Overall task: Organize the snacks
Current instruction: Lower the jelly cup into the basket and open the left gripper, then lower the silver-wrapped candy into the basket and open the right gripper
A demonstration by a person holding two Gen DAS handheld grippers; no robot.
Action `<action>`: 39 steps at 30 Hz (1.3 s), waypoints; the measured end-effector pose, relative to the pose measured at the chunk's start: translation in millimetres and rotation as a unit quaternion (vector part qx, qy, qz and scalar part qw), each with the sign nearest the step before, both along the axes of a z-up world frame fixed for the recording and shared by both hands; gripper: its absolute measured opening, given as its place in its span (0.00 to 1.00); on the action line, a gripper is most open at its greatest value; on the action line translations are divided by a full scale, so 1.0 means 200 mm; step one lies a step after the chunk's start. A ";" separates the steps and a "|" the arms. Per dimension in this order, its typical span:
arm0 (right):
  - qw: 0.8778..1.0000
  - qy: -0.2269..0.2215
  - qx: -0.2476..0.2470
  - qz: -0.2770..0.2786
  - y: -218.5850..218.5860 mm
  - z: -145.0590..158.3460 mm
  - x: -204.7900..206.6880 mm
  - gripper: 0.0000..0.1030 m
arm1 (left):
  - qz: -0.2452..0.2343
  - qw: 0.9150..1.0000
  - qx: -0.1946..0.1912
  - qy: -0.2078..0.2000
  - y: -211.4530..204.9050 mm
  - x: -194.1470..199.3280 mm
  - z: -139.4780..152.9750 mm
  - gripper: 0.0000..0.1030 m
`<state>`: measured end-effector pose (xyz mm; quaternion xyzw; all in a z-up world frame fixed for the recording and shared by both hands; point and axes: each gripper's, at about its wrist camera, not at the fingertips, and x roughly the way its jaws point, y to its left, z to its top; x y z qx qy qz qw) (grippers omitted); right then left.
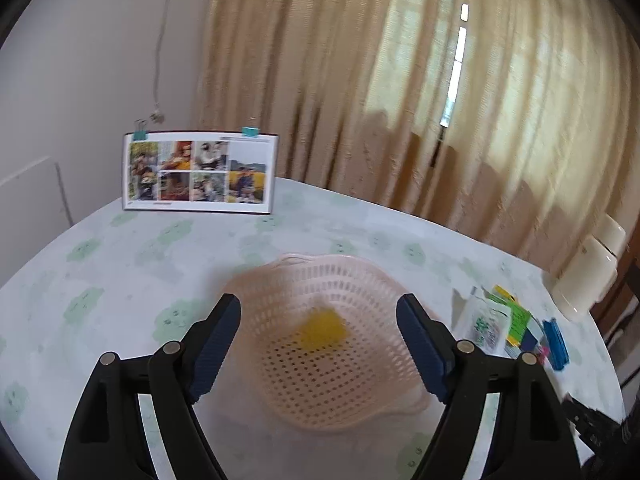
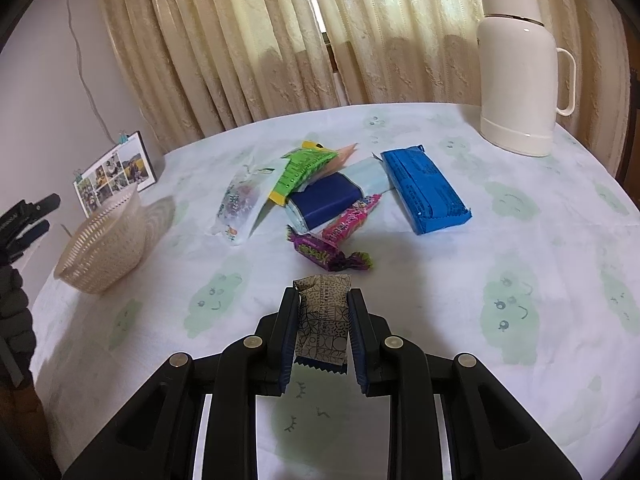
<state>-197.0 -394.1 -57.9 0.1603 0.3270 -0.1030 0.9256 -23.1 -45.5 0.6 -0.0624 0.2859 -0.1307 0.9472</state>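
Note:
A pink perforated basket (image 1: 332, 344) sits on the table just in front of my left gripper (image 1: 319, 340), which is open and empty above it; a yellow snack (image 1: 322, 328) lies inside, blurred. The basket also shows in the right wrist view (image 2: 102, 240) at the left. My right gripper (image 2: 323, 322) is shut on a brown patterned snack packet (image 2: 322, 316), held above the tablecloth. Beyond it lies a pile of snacks: a purple candy (image 2: 324, 254), a pink bar (image 2: 350, 218), a dark blue block (image 2: 324, 200), a green packet (image 2: 302, 170), a clear pouch (image 2: 242, 204) and a blue pack (image 2: 424, 190).
A cream thermos (image 2: 518, 68) stands at the back right of the round table (image 2: 520, 240). A clipped photo card (image 1: 198, 172) stands at the back left. Curtains hang behind. The snack pile also shows in the left wrist view (image 1: 516, 328) at the right.

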 end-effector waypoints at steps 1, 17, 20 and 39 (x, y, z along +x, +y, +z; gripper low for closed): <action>1.000 -0.003 0.003 0.002 0.00 0.00 0.00 0.25 | 0.008 1.000 -0.002 -0.001 0.01 0.00 -0.01 0.75; 0.992 -0.065 0.009 0.111 0.49 0.29 0.28 0.25 | 0.048 0.999 -0.015 -0.003 0.13 -0.03 -0.03 0.90; 0.987 -0.068 0.005 0.143 0.63 0.35 0.40 0.25 | 0.049 0.999 -0.021 -0.002 0.15 -0.03 -0.03 0.93; 0.984 -0.068 0.030 0.165 0.91 0.28 0.78 0.50 | 0.068 0.997 -0.026 -0.014 0.20 -0.04 -0.02 0.97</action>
